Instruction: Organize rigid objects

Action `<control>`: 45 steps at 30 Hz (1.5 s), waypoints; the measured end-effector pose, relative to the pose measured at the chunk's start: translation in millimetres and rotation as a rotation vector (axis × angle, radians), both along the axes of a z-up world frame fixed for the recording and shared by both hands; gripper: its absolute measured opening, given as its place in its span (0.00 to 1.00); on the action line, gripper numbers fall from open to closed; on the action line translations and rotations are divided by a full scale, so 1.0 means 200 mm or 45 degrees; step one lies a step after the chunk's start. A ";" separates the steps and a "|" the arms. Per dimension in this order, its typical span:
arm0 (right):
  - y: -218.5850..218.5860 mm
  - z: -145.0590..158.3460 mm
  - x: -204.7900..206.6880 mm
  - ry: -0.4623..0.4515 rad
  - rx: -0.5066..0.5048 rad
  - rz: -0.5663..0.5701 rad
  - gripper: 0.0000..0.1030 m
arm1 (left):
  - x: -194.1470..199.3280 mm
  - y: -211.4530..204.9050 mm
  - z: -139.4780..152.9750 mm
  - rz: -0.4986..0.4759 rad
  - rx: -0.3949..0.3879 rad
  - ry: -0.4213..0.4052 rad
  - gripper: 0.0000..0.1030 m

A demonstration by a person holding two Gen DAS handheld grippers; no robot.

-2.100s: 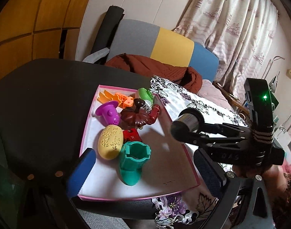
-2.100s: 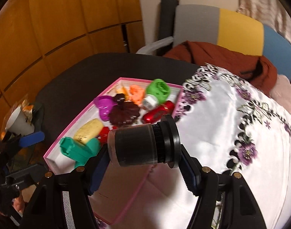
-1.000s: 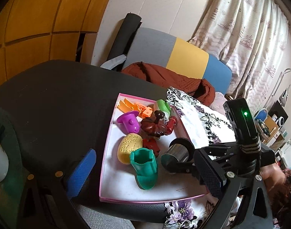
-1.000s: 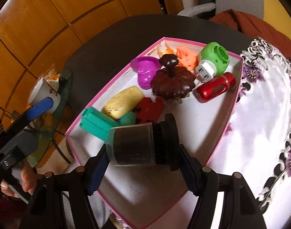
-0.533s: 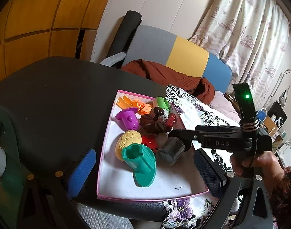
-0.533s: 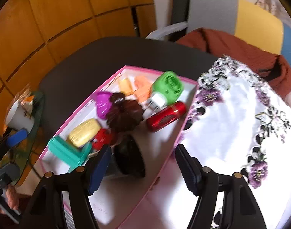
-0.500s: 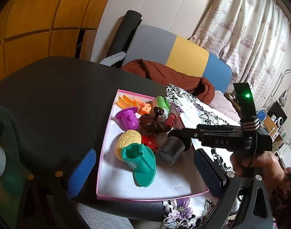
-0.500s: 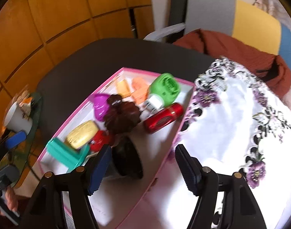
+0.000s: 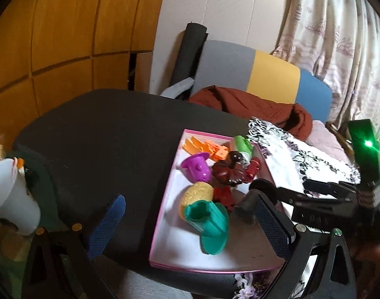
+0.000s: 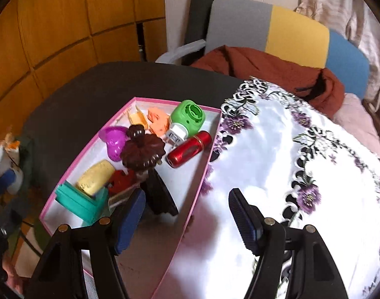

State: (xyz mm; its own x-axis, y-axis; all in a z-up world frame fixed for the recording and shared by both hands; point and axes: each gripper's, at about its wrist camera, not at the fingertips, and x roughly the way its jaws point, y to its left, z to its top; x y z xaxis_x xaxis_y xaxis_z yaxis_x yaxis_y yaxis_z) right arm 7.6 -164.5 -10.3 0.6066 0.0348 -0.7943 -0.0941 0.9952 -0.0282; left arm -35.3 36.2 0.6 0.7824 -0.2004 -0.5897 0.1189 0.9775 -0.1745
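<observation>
now the right tongs (image 10: 187, 214) are gaping wide and holding nothing, just above the pink tray (image 10: 204, 174), while the dark cylinder (image 10: 160, 194) is lying inside it, seemingly against the brown lid (image 10: 142, 153); the left tongs (image 9: 190, 221) are spread wide too.

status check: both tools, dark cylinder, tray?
Both tools open, empty: right tool, left tool. Dark cylinder lying in pink tray, beside teal cup. Nothing blocking.

No readable text, labels or numbers anywhere.
</observation>
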 end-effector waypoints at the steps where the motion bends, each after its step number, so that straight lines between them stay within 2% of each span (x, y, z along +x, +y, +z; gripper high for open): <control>1: 0.02 0.01 -0.02 -0.008 -0.018 -0.012 0.69 | 0.00 0.01 0.00 0.014 0.001 -0.004 1.00; 4: 0.05 0.04 -0.06 -0.028 -0.006 -0.038 0.69 | -0.01 0.05 0.01 0.121 -0.012 -0.046 1.00; 7: 0.06 0.06 -0.09 -0.043 0.028 -0.075 0.70 | -0.03 0.10 0.04 0.153 -0.045 -0.098 1.00; 11: 0.06 0.09 -0.11 -0.062 0.098 -0.125 0.70 | -0.01 0.15 0.05 0.171 -0.101 -0.071 1.00; 13: 0.06 0.09 -0.12 -0.067 0.125 -0.140 0.71 | 0.02 0.16 0.04 0.199 -0.076 -0.001 1.00; 16: 0.07 0.10 -0.13 -0.076 0.147 -0.151 0.71 | 0.04 0.13 0.03 0.172 0.007 0.046 1.00; 19: 0.08 0.11 -0.14 -0.070 0.126 -0.171 0.71 | 0.03 0.08 0.03 0.154 0.120 0.036 1.00; 22: 0.08 0.10 -0.14 -0.074 0.114 -0.194 0.71 | 0.03 0.04 0.04 0.136 0.183 0.041 1.00; 27: 0.06 0.10 -0.14 -0.074 0.088 -0.254 0.71 | 0.02 0.00 0.07 0.235 0.292 0.003 1.00; 30: 0.04 0.10 -0.15 -0.084 0.077 -0.282 0.71 | 0.02 -0.03 0.07 0.244 0.365 -0.015 1.00; 35: 0.01 0.11 -0.15 -0.095 0.016 -0.373 0.71 | 0.02 -0.07 0.08 0.230 0.422 -0.010 1.00; 45: -0.02 0.09 -0.15 -0.079 0.013 -0.394 0.71 | 0.08 -0.12 0.08 0.154 0.408 0.086 1.00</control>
